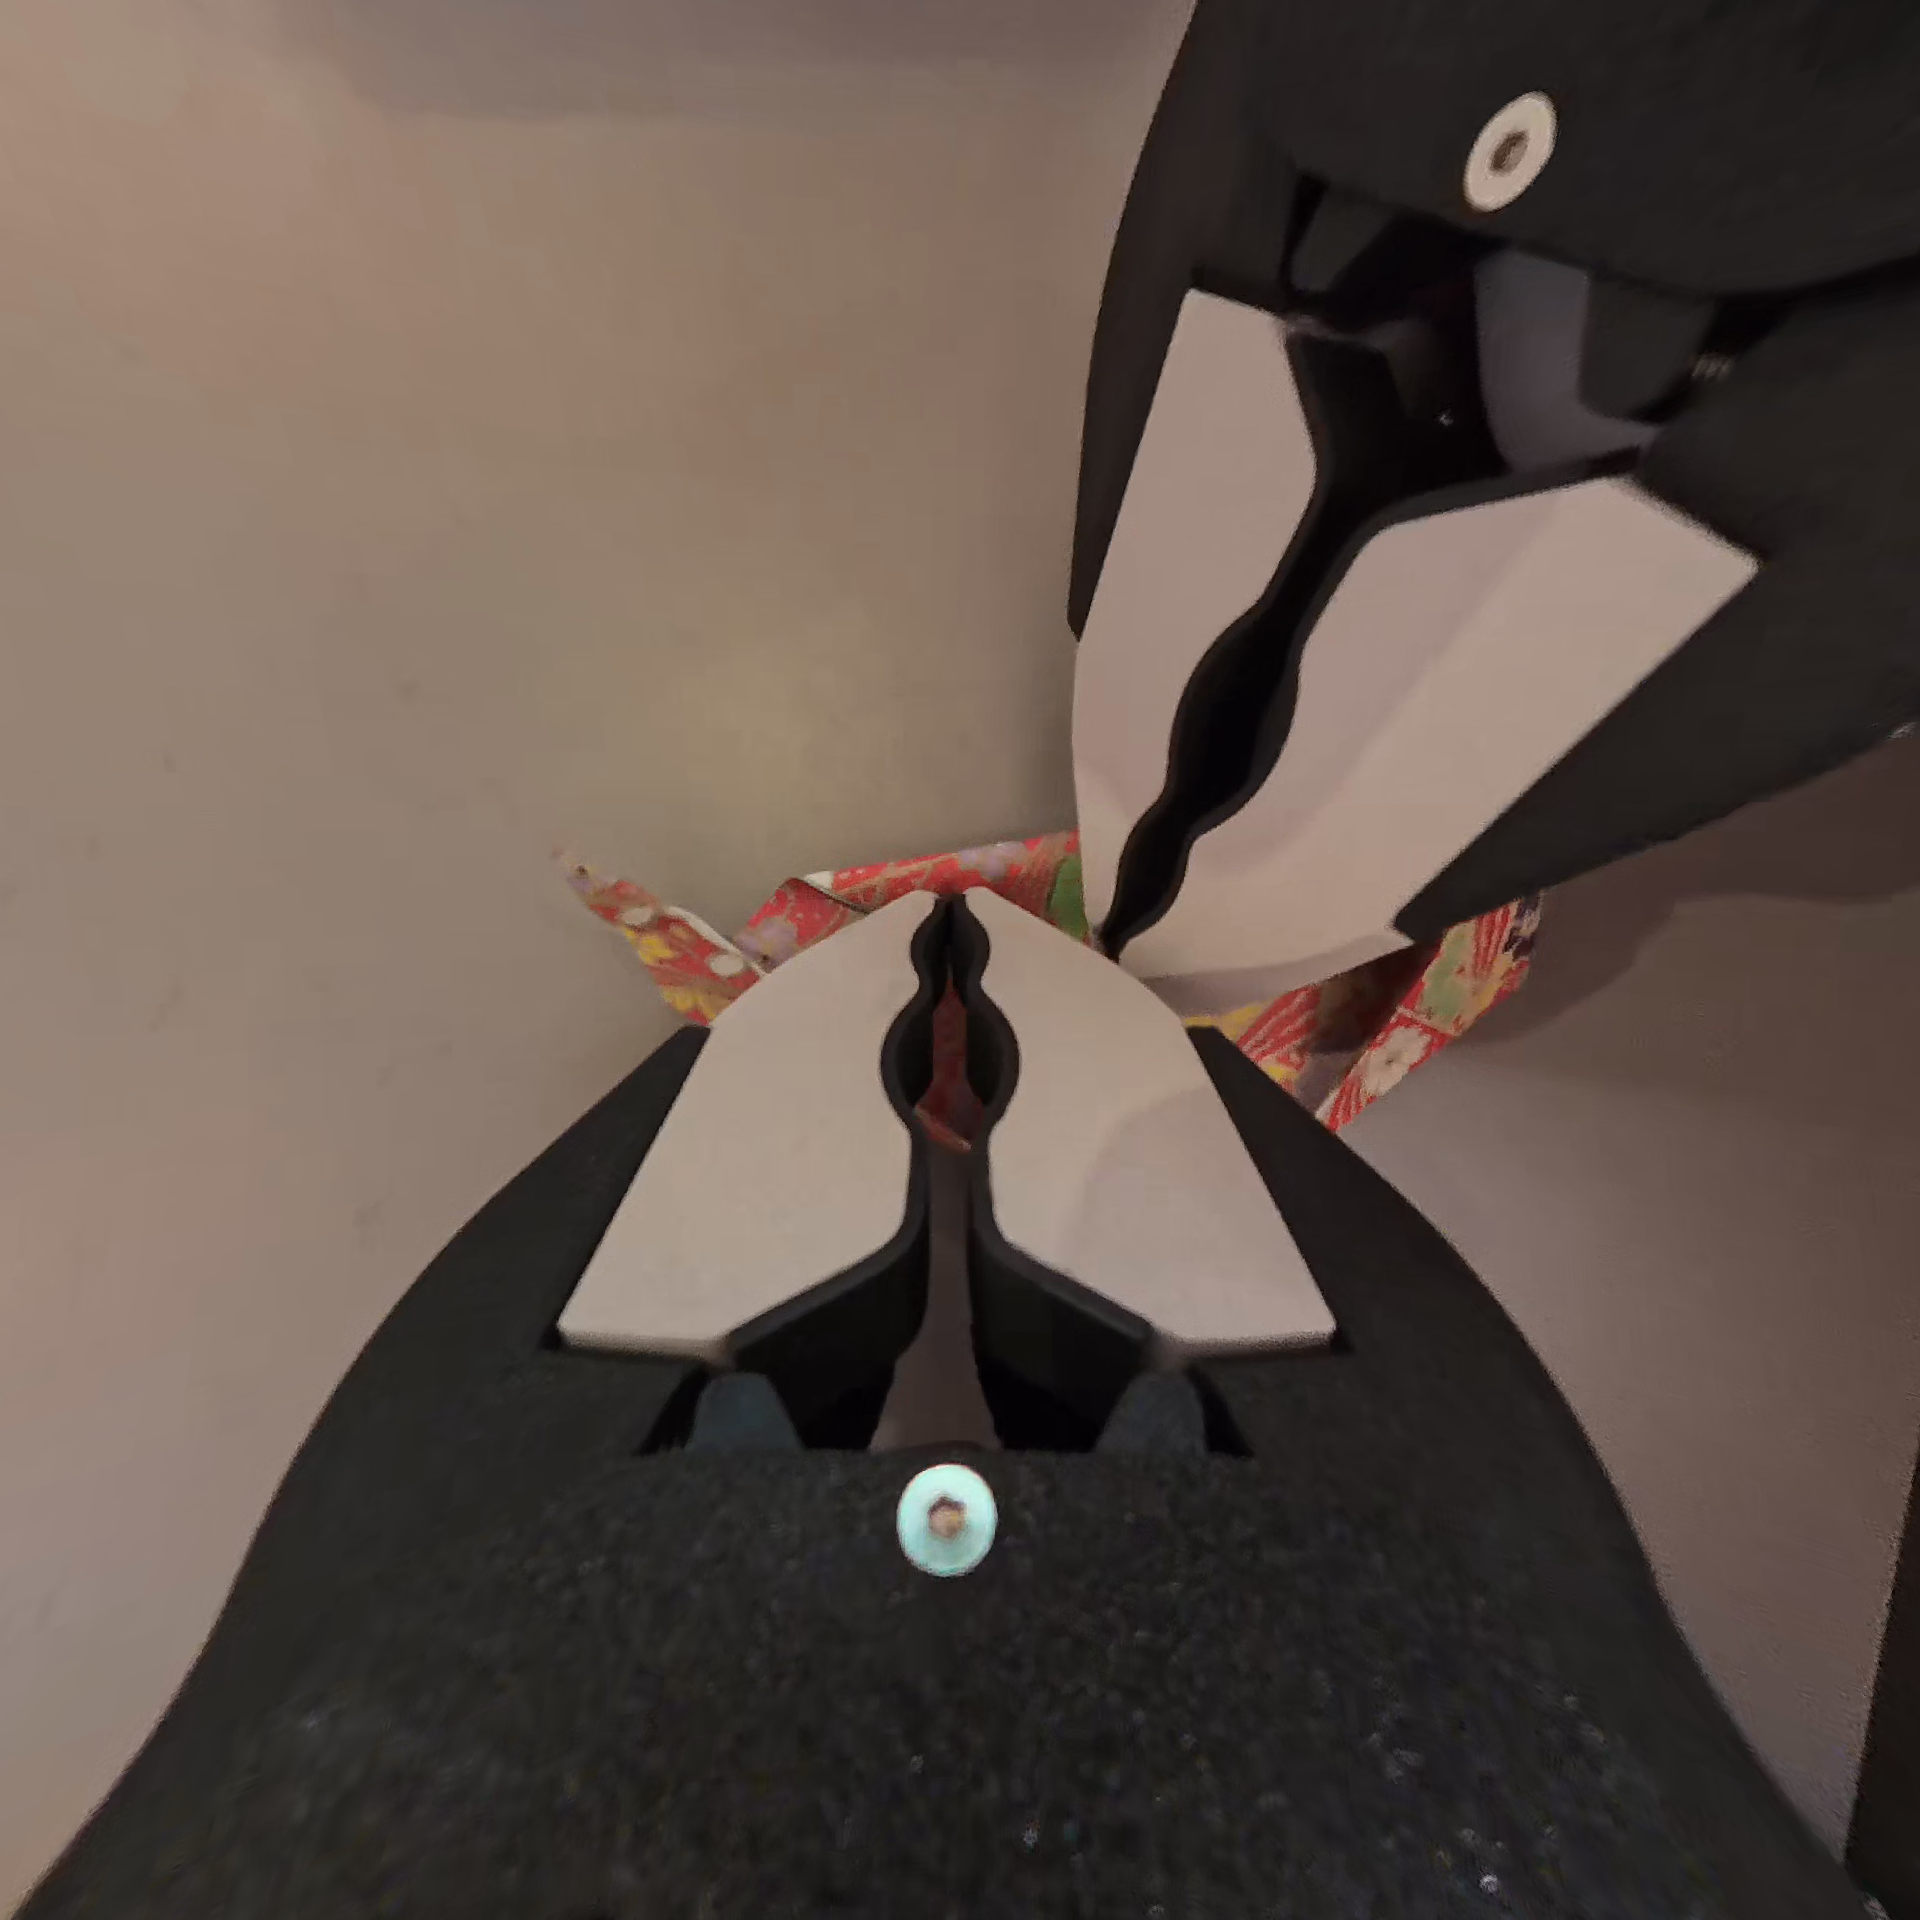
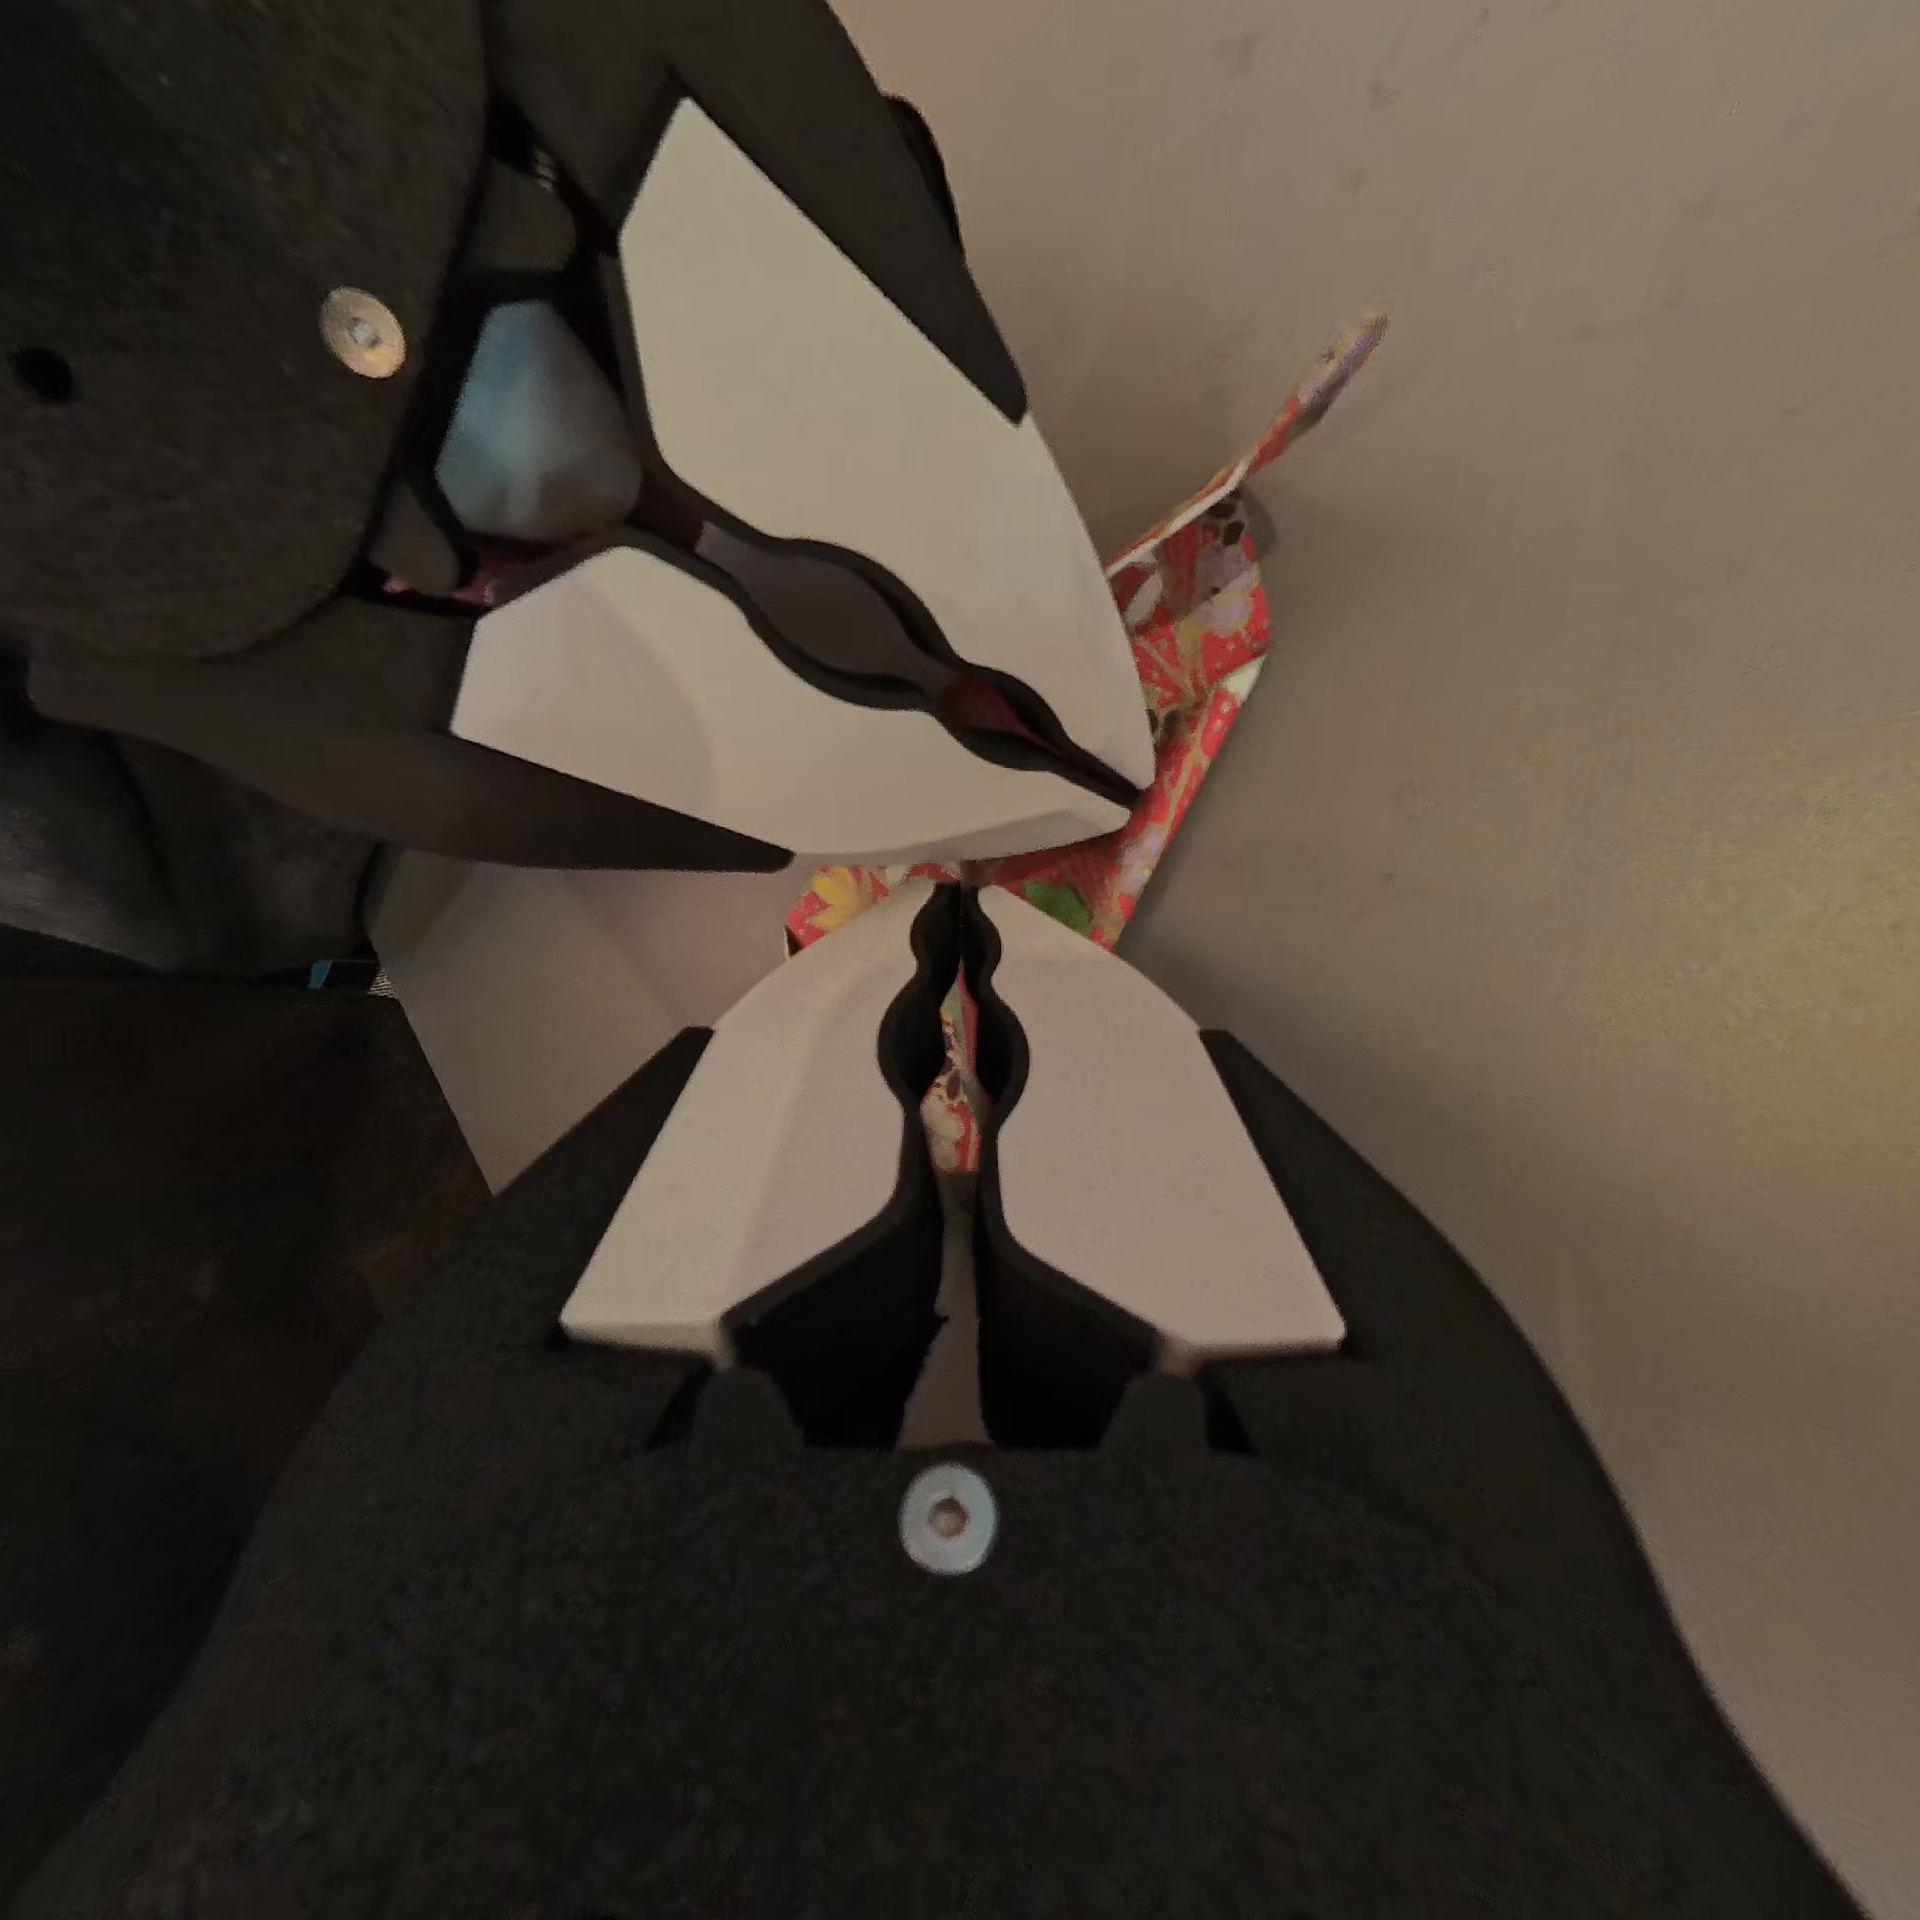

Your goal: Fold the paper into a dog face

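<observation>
The paper (image 1: 675, 951) is red with a flowered pattern, partly folded, held above a plain beige tabletop (image 1: 416, 520). My left gripper (image 1: 951, 909) is shut on the paper's middle; a strip of paper shows between its jaws. My right gripper (image 2: 961, 894) is shut on the paper too, with patterned paper in its gap. In the left wrist view the right gripper (image 1: 1112, 935) comes in from the upper right, tip beside the left tip. In the right wrist view the left gripper (image 2: 1127, 795) comes from the upper left, and the paper (image 2: 1205, 623) sticks up behind both tips.
The beige tabletop (image 2: 1558, 727) fills the background of both views. A dark surface (image 2: 156, 1195) lies at the left of the right wrist view. The tips of both grippers are at nearly the same place.
</observation>
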Action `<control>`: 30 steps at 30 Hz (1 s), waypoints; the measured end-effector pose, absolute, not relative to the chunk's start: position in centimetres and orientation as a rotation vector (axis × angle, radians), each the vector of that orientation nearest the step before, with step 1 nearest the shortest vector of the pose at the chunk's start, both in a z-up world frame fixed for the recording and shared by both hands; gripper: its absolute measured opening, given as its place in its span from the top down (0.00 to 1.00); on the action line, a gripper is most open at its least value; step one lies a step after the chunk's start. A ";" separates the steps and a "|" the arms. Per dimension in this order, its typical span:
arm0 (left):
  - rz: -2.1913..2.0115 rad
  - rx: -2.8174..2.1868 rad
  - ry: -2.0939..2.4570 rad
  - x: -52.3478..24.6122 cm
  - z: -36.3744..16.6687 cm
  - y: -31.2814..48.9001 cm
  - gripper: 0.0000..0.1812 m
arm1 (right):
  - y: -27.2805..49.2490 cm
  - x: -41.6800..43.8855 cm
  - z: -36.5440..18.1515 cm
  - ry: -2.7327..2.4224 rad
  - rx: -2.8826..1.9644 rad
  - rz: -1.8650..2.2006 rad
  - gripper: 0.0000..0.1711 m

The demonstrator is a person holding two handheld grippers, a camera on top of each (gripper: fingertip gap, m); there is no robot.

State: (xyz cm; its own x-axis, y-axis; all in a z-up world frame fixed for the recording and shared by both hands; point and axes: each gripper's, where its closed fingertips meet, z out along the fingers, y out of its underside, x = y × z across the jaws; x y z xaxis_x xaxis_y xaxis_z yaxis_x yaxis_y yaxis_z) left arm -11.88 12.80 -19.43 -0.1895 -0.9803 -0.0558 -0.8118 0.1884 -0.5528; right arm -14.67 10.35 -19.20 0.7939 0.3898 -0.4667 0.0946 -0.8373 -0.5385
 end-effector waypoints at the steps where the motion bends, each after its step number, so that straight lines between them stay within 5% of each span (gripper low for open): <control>1: -0.583 -1.679 2.068 -11.8 -19.4 12.8 1.00 | 10.4 -14.6 -19.2 -0.359 -2.481 0.791 1.00; 30: -0.628 -1.687 2.003 -12.8 -19.5 12.5 1.00 | 11.0 -12.5 -19.2 -0.297 -2.479 0.754 1.00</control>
